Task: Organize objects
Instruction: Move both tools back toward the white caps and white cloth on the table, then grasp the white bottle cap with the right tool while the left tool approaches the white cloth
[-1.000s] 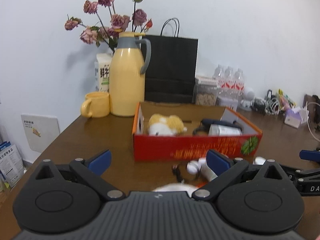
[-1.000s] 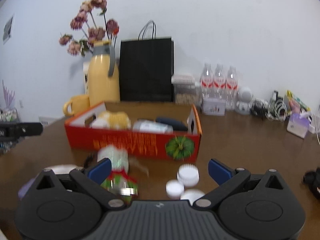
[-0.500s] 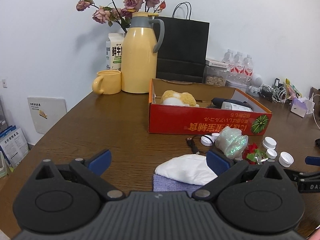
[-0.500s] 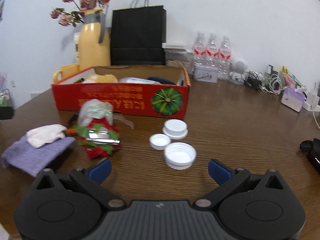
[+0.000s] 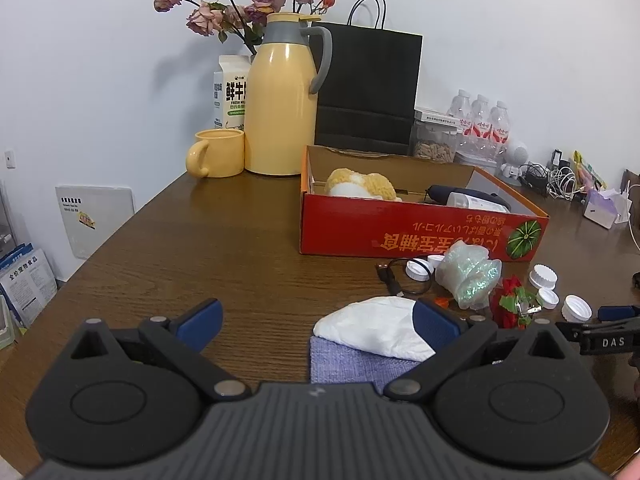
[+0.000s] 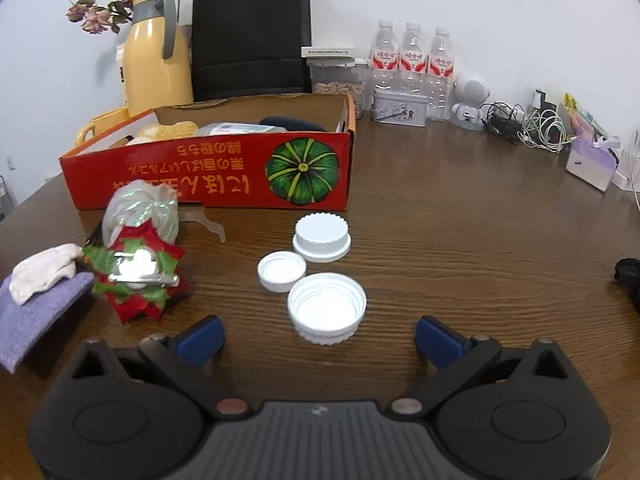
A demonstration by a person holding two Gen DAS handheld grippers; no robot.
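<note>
Three white ribbed caps (image 6: 326,307) lay clustered before the red box (image 6: 208,172); both grippers' fingers (image 6: 202,334) gaped wide, holding nothing.

yellow thermos (image 5: 280,108), black paper bag (image 5: 366,92), water bottles (image 6: 412,56)

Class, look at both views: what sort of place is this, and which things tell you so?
Probably an office or meeting room, not a kitchen: a wooden table against a plain wall, with a yellow thermos, bottled water and a tangle of charging cables.
</note>
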